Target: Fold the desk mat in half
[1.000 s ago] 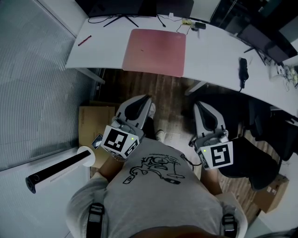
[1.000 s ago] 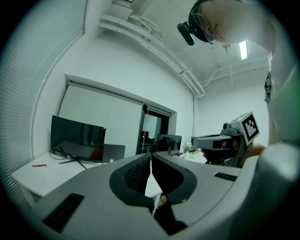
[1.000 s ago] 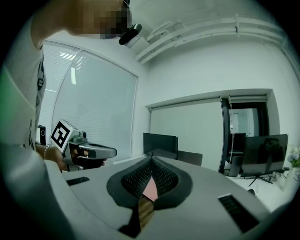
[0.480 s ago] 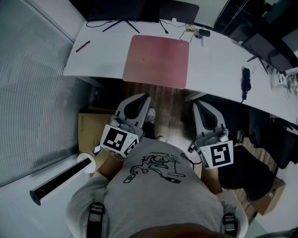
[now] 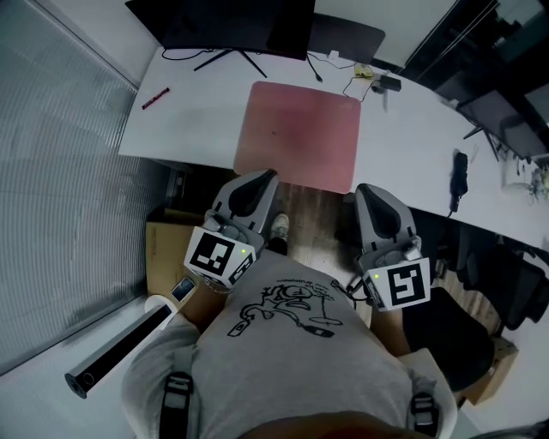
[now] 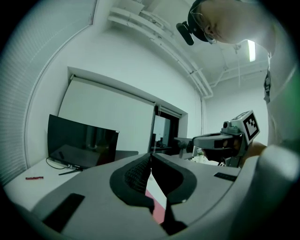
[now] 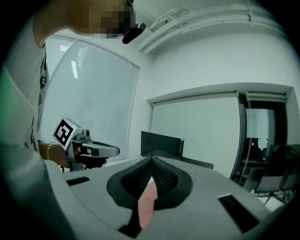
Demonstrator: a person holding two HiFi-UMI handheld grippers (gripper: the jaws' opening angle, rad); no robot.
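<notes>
The pink desk mat point(image 5: 300, 133) lies flat on the white desk point(image 5: 197, 120), its near edge at the desk's front rim. My left gripper point(image 5: 262, 178) is held level in front of the mat's near left corner, jaws shut with nothing between them. My right gripper point(image 5: 369, 190) hovers in front of the near right corner, also shut and holding nothing. In the left gripper view the closed jaws point(image 6: 151, 154) let a sliver of the mat point(image 6: 157, 206) show below. In the right gripper view a strip of the mat point(image 7: 147, 201) shows under the closed tips point(image 7: 151, 158).
A dark monitor point(image 5: 223, 21) stands behind the mat, with cables point(image 5: 377, 81) to its right. A red pen point(image 5: 155, 98) lies at the desk's left end and a black device point(image 5: 461, 171) at the right. On the floor are a cardboard box point(image 5: 163, 257), a black-and-white tube point(image 5: 116, 351) and a chair point(image 5: 446, 334).
Both grippers and the person have moved forward to the desk. The mat's near edge, once well ahead of the jaw tips, now lies just in front of them.
</notes>
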